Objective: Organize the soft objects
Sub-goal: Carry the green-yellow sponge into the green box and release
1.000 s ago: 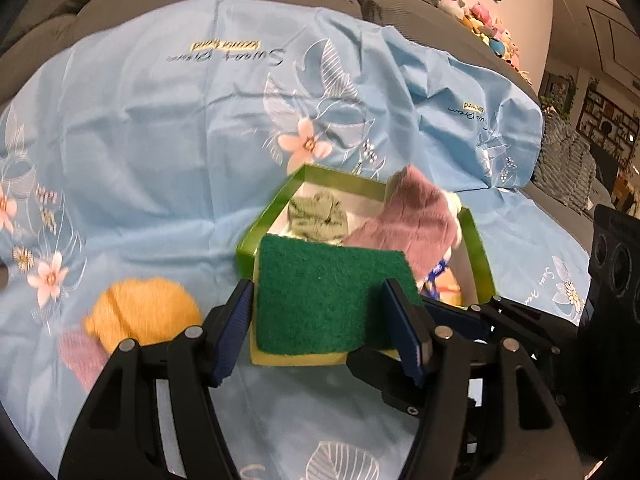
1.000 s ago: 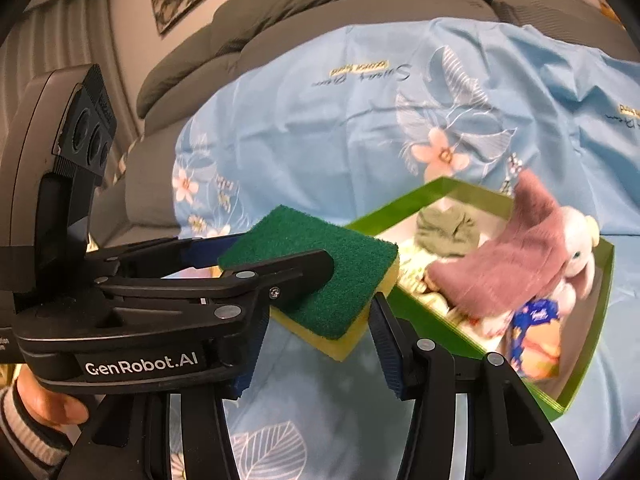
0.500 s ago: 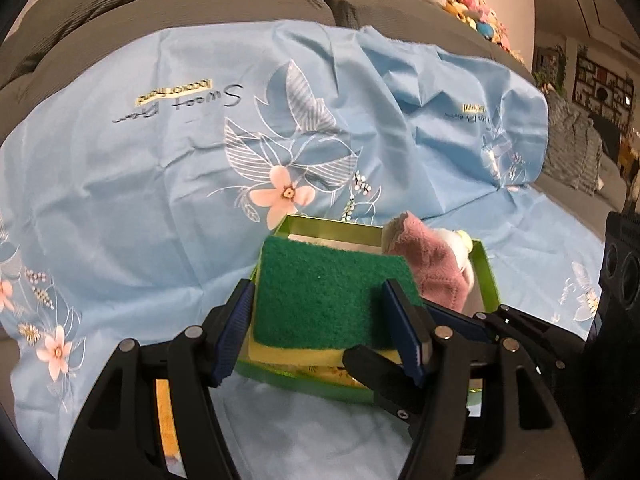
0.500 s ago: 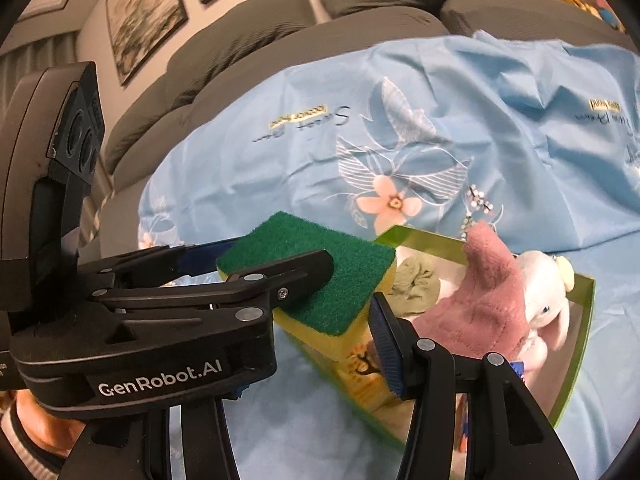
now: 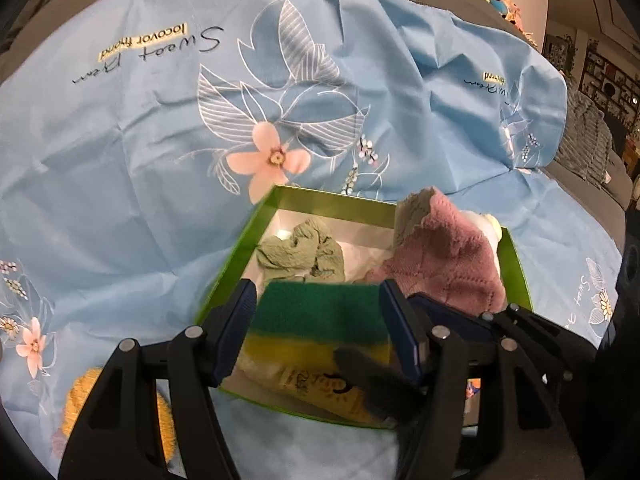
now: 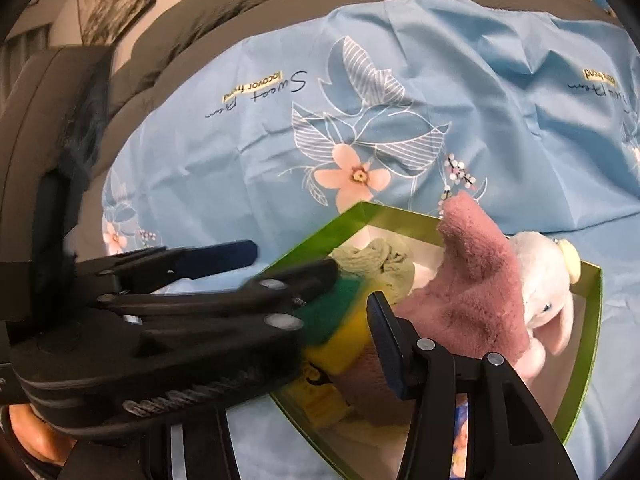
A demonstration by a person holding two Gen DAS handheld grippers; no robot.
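Sponge, green over yellow, sits pinched in our left tongs low in the left wrist frame, its long axis running across from pad to pad. It hangs above the near corner of the green box, whose open floor lies straight ahead and up-frame. Our right tongs, seen low in the right view, stand spread with nothing between them, beside the pink plush. We judge a release comes next.

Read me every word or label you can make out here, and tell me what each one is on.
"Sweet" in dark script, upside down: blue sheet.
Yellow tag beside it: blurred, unreadable.
Second script print at the sheet's right: too distorted.
Embossed lettering on left tongs: blurred.
Yellow printed item in green box: illegible.
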